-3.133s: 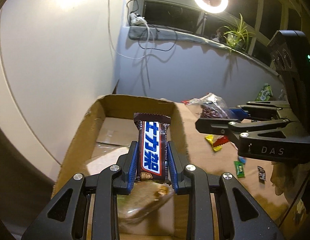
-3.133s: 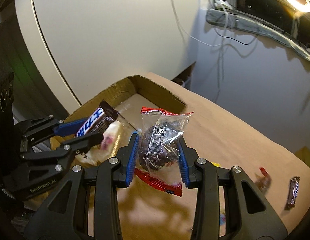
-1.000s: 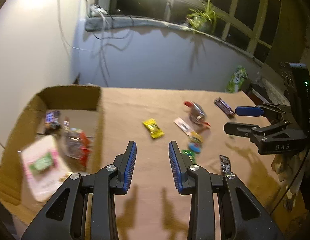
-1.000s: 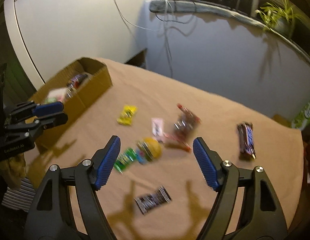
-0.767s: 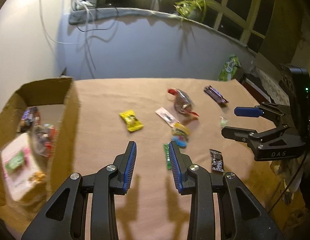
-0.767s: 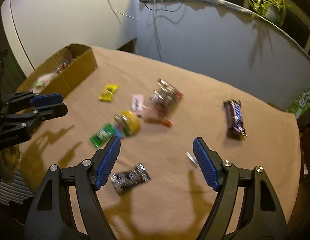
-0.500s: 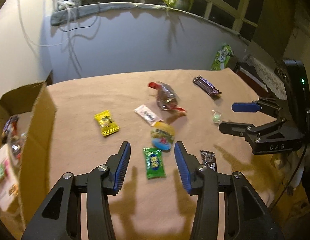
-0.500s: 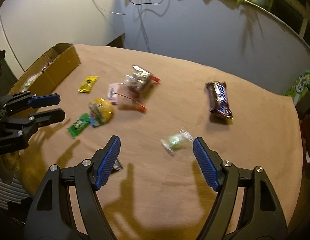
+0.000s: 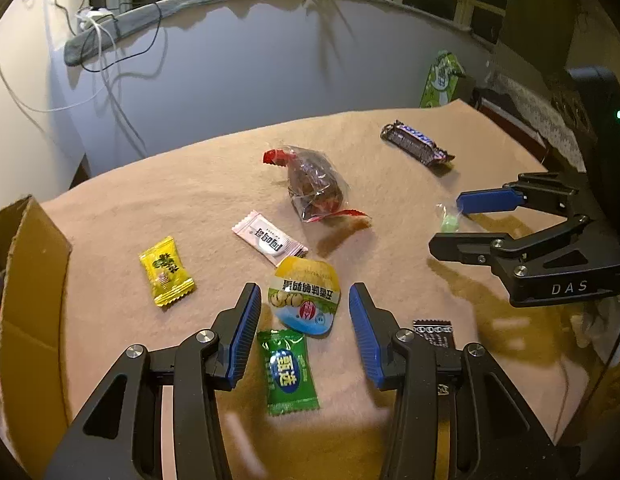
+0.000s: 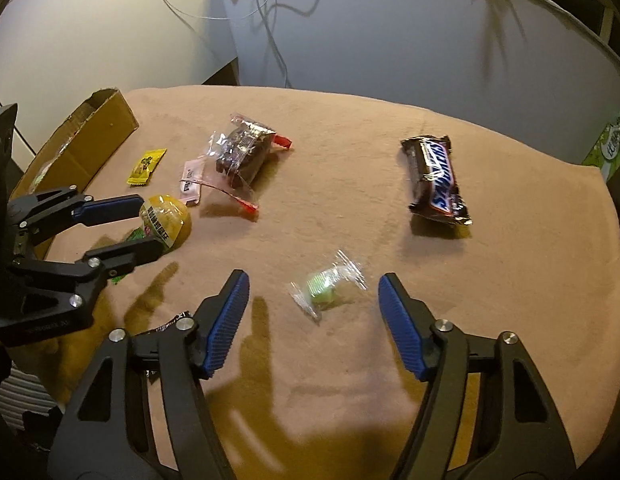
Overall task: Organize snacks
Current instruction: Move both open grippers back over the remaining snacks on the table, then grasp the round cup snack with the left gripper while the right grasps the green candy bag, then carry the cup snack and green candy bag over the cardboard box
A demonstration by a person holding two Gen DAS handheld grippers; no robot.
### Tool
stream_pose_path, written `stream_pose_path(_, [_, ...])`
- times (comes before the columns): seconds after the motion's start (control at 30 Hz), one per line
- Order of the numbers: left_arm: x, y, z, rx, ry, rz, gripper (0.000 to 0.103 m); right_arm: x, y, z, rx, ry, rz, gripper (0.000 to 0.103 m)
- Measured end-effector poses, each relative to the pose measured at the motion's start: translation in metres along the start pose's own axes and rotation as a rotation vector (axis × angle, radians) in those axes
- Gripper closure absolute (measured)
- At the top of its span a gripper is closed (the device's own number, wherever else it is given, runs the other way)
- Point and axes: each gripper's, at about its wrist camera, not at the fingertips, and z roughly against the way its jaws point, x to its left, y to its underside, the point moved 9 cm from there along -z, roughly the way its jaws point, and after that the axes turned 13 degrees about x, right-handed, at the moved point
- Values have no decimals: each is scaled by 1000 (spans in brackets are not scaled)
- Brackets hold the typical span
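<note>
Dim, warm indoor light w/ a yellow-brown cast; it seems to come from high on the far side, since the left gripper (image 9: 303, 334) and right gripper (image 10: 314, 318) throw long dark shadows toward the near edge of the tan tablecloth (image 10: 350, 160), and cables cast thin shadows on the bluish far wall (image 9: 237, 72). Heavy fisheye bend + black vignette at the corners in both views. Centre fairly sharp, mild blur on the clear-wrapped green candy (image 10: 322, 286), near cloth soft; no strong glare.
</note>
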Motion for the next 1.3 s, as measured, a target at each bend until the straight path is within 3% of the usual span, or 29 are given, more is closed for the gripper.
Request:
stream_pose_path(0.2, [-2,-2,-9,10,-16,-24,58,4,-3,-8,10,14,4,44])
stream_pose_path(0.3, [-3,-1,-13,15,-18,-27,60,6,-4,-10,18,40,17,57])
stream_pose_path(0.37, [-1,-2,-12,11,-20,-22,67,7,-3,-11,17,46,23,57])
stream_pose_path(0.47, [0,-2,-12,8,-13,-20,67,5,-3,-11,15,49,18,66])
stream_pose_path(0.5, [0,-1,-12,6,-14,-20,67,4,-3,-11,14,49,13,74])
stream_pose_path(0.9, [0,-1,-3,-19,5,-4,68,-3,3,-3,-13,20,-14,77])
stream_pose_path(1.3, [8,-3,31,-86,8,18,68,5,-2,33,-74,25,4,78])
